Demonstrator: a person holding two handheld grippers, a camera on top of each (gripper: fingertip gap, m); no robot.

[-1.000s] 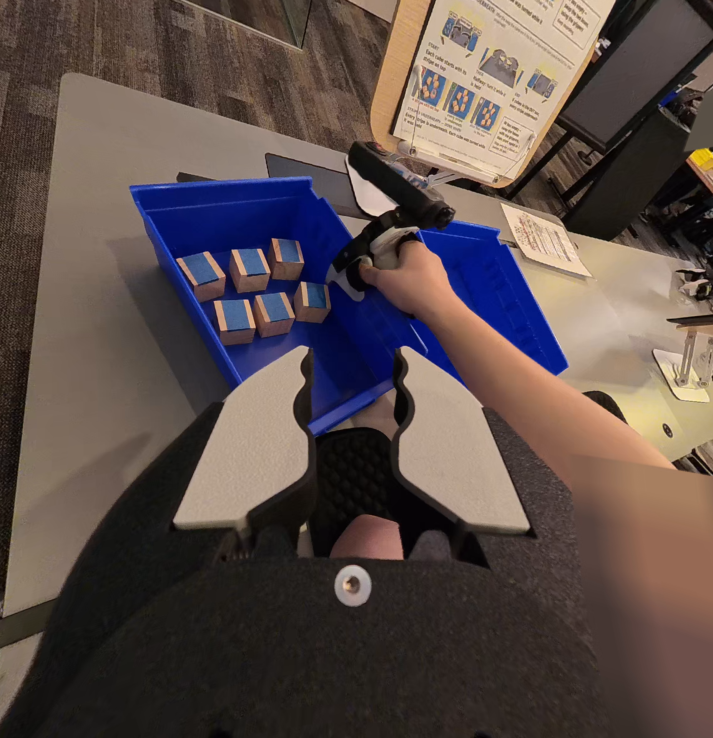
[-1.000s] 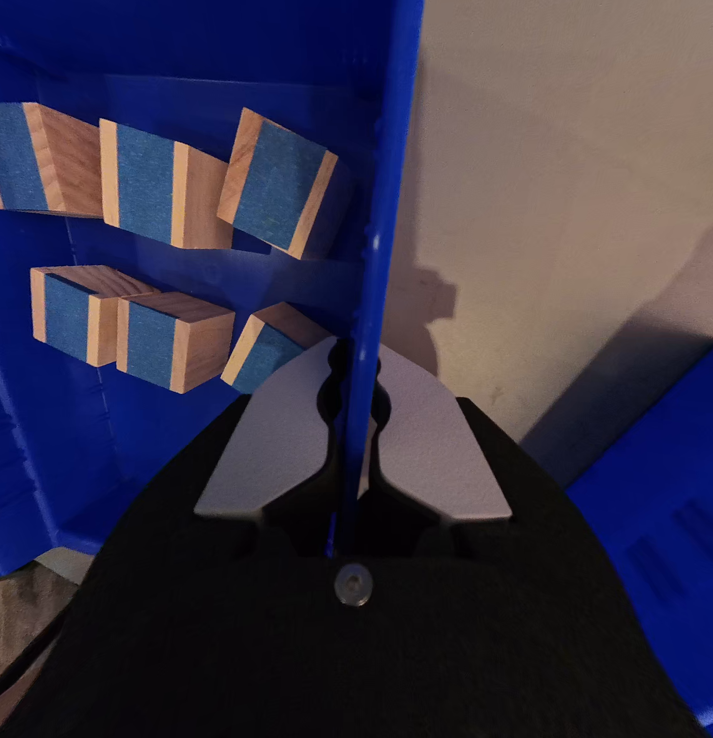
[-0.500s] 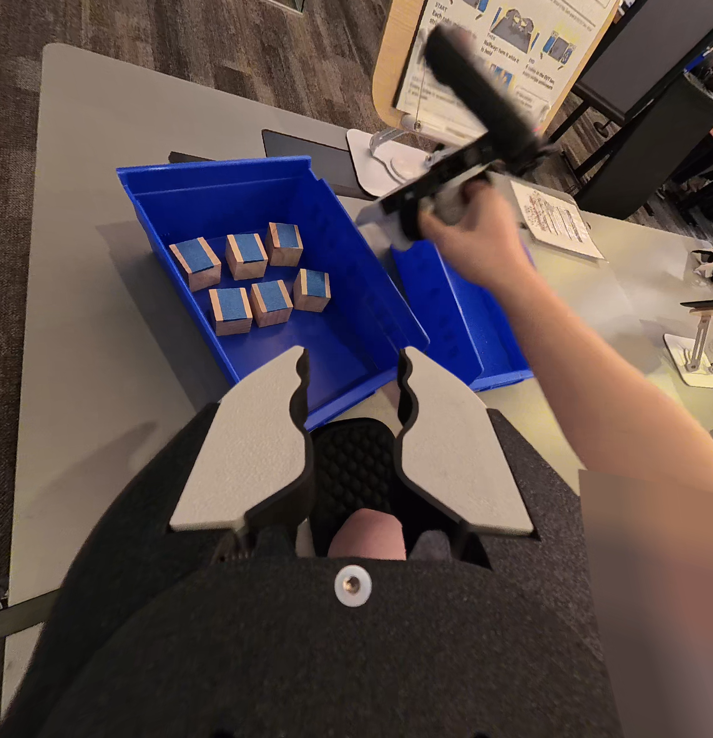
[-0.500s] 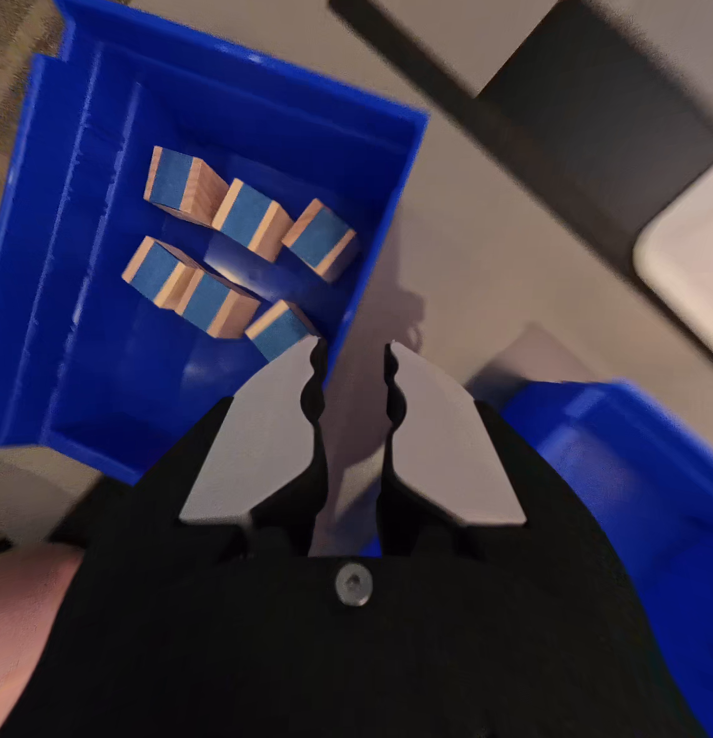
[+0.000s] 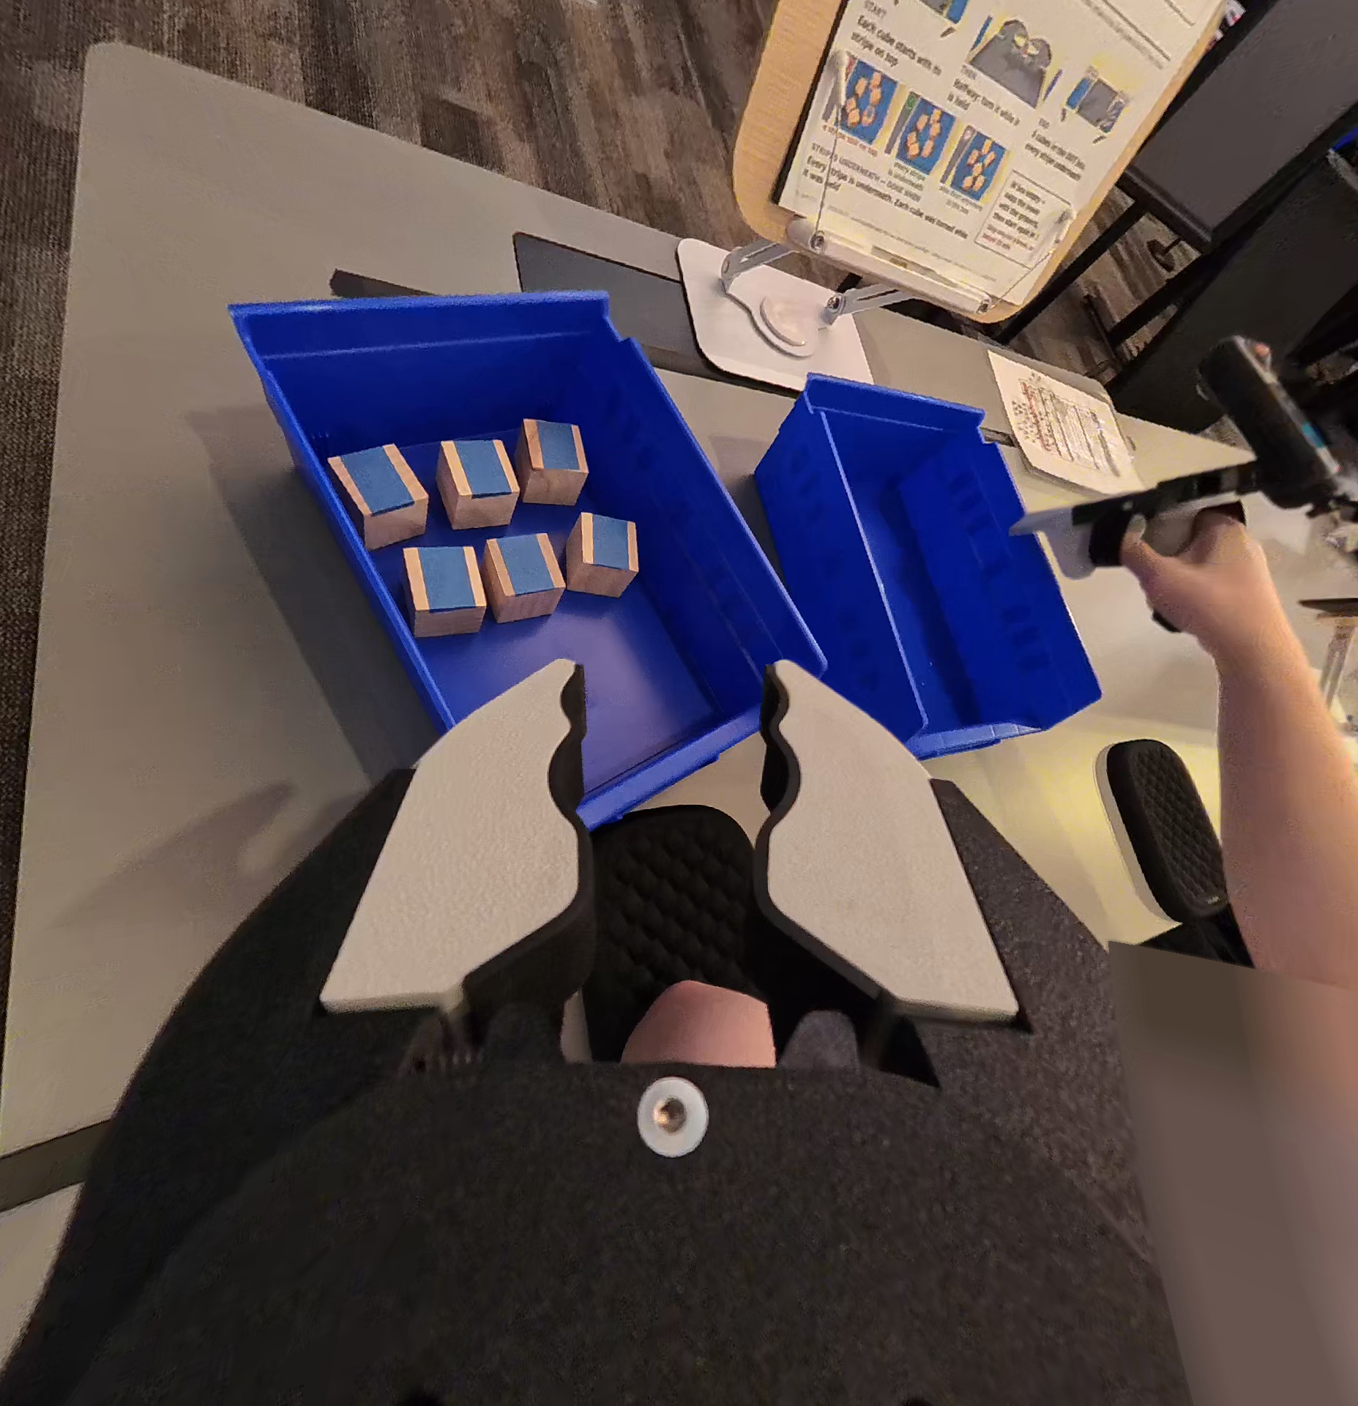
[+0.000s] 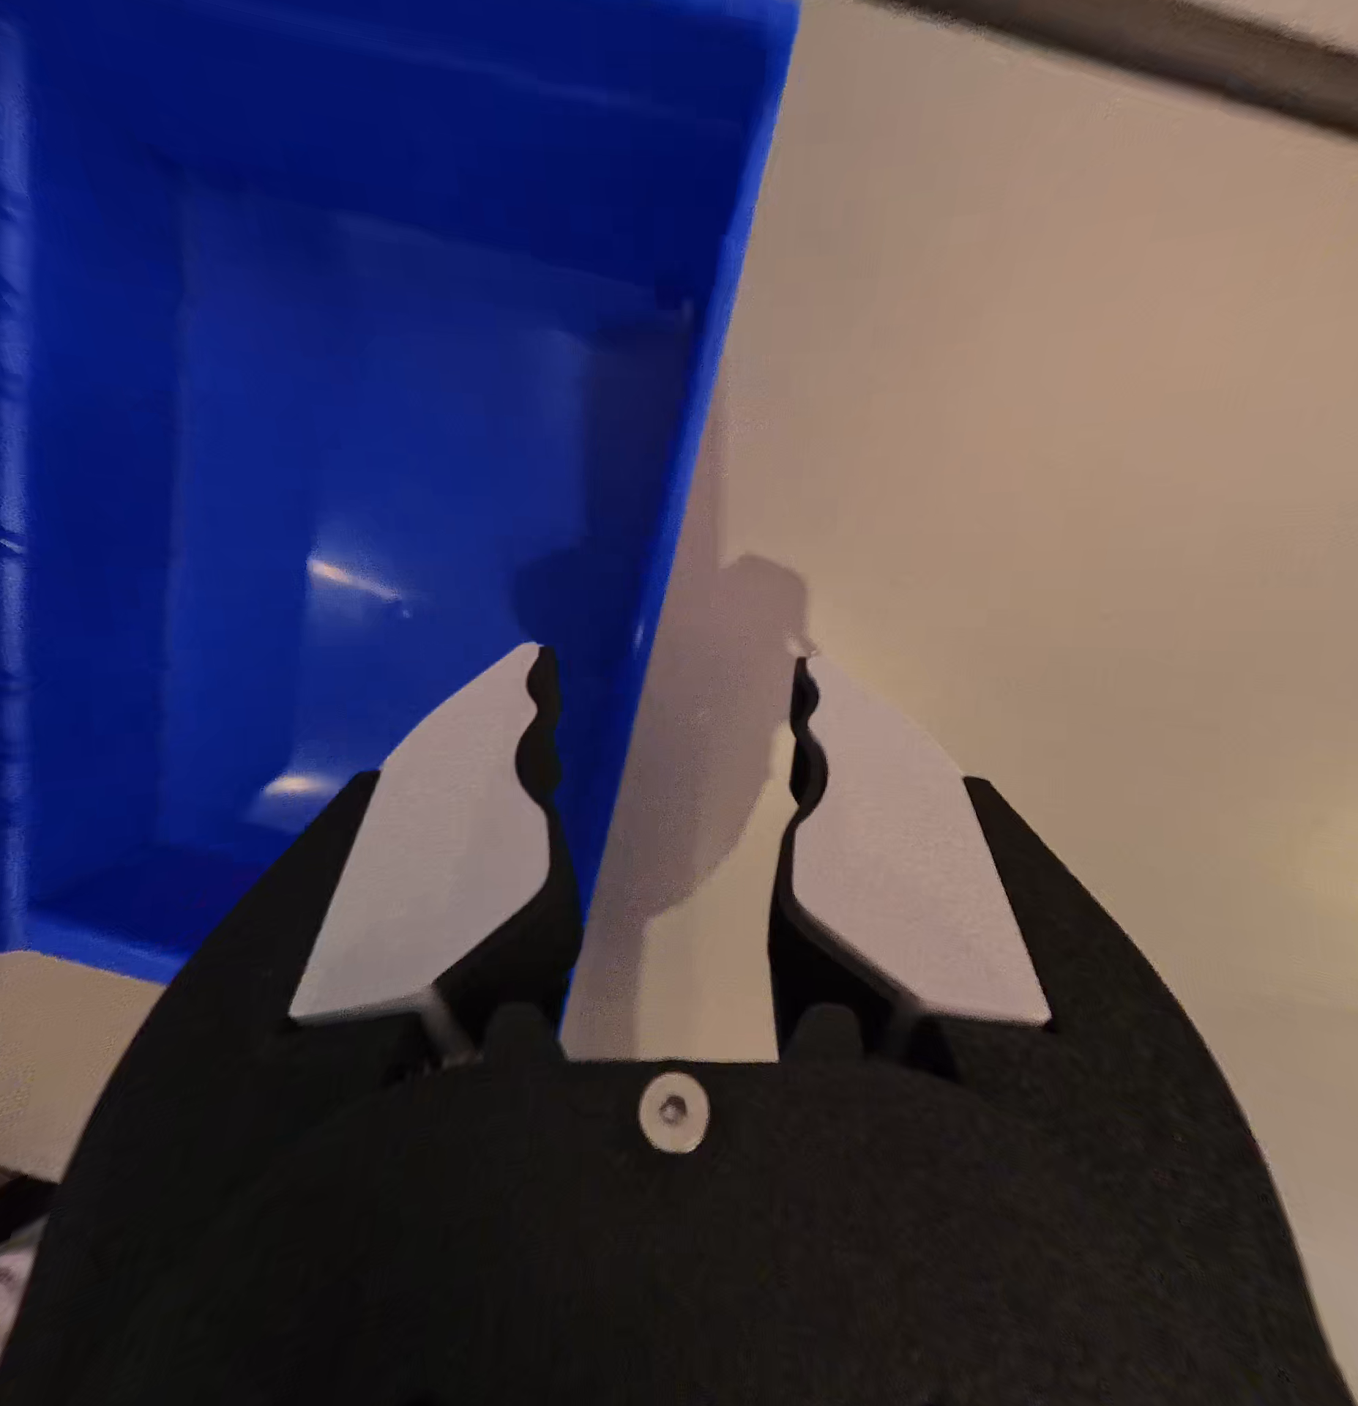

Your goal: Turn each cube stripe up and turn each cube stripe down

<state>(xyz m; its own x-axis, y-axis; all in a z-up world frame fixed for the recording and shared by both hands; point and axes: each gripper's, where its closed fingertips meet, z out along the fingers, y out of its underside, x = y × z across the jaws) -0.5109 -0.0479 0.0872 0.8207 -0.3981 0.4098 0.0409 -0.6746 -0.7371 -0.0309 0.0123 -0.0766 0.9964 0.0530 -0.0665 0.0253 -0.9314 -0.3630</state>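
Note:
Several wooden cubes (image 5: 482,525), each with a blue stripe on top, sit in two rows in the far half of the large blue bin (image 5: 706,532). My left gripper (image 5: 672,688) is open and empty, held above the bin's near corner. My right gripper (image 6: 672,658) is open and empty, hovering over the right wall of the smaller blue bin (image 6: 318,426), which holds nothing. In the left wrist view the right gripper (image 5: 1041,532) is far right, above that smaller bin (image 5: 1041,609). No cube shows in the right wrist view.
An instruction board on a stand (image 5: 926,137) rises behind the bins. A printed sheet (image 5: 1063,426) lies at the table's right. A black chair (image 5: 1162,837) stands at the right table edge. The grey tabletop (image 5: 166,532) stretches left of the bins.
My right gripper let go of the large bin's right wall, opened, lifted away and swung right over the smaller bin. The smaller bin now sits apart from the large one. My left gripper stayed open.

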